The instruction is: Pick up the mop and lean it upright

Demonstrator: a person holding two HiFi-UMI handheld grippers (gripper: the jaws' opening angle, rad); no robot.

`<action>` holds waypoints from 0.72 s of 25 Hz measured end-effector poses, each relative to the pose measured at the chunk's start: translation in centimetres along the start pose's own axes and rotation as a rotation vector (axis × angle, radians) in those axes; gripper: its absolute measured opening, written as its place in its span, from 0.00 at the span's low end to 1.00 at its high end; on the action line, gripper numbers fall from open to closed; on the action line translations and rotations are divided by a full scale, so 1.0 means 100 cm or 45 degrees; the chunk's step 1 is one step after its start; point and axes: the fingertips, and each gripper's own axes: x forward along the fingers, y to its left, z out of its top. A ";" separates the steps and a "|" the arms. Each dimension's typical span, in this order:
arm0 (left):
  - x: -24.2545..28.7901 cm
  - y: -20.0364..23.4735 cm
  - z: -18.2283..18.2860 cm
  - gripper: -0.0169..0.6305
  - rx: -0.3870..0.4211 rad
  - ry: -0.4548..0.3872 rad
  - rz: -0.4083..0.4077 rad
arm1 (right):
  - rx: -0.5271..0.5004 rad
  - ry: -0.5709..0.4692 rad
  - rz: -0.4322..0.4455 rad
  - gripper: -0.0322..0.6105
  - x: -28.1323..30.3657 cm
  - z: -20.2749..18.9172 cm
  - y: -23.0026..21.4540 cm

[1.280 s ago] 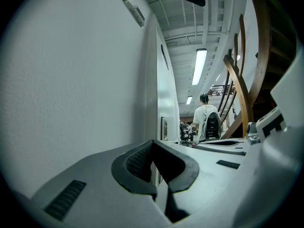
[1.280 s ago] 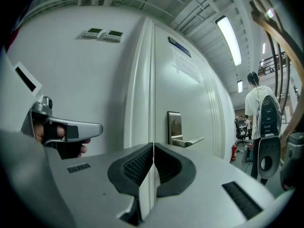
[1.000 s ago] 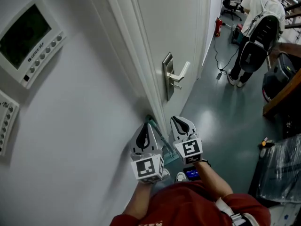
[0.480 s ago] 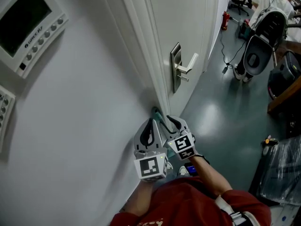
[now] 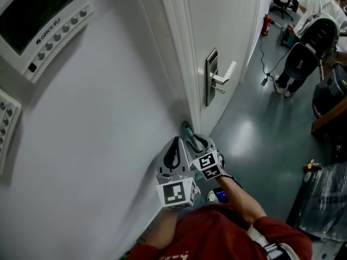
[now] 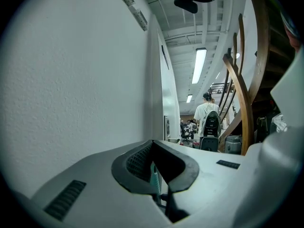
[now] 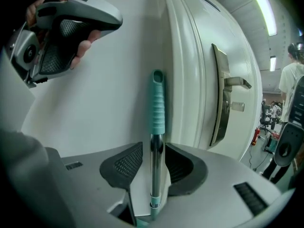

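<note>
**White hallway corner, mop handle leaning upright between open jaws**

A white wall [image 5: 108, 123] meets a white door frame [image 5: 181, 64], beside a door with a lever handle [image 5: 219, 80]. The mop handle [image 7: 157, 103] stands nearly upright and leans into that corner; the mop head is out of view. The right gripper [image 7: 154, 148] has its jaws apart around the chrome tube, with the pads not pressing it. The left gripper [image 6: 153, 144] is closed on nothing, near the wall. The pole looks light and stiff. Its bare chrome is probably slippery, so the ribbed teal grip higher up seems the surer hold.
</note>
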 end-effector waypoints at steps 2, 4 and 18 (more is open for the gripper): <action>-0.001 0.001 -0.001 0.05 0.000 0.004 0.005 | -0.015 0.015 -0.002 0.30 0.006 -0.003 -0.001; -0.001 0.003 -0.002 0.05 0.000 0.007 0.010 | -0.027 0.014 -0.023 0.28 0.009 -0.004 -0.002; -0.002 0.007 -0.004 0.05 -0.002 0.012 0.020 | -0.012 -0.002 -0.066 0.21 -0.002 -0.008 -0.004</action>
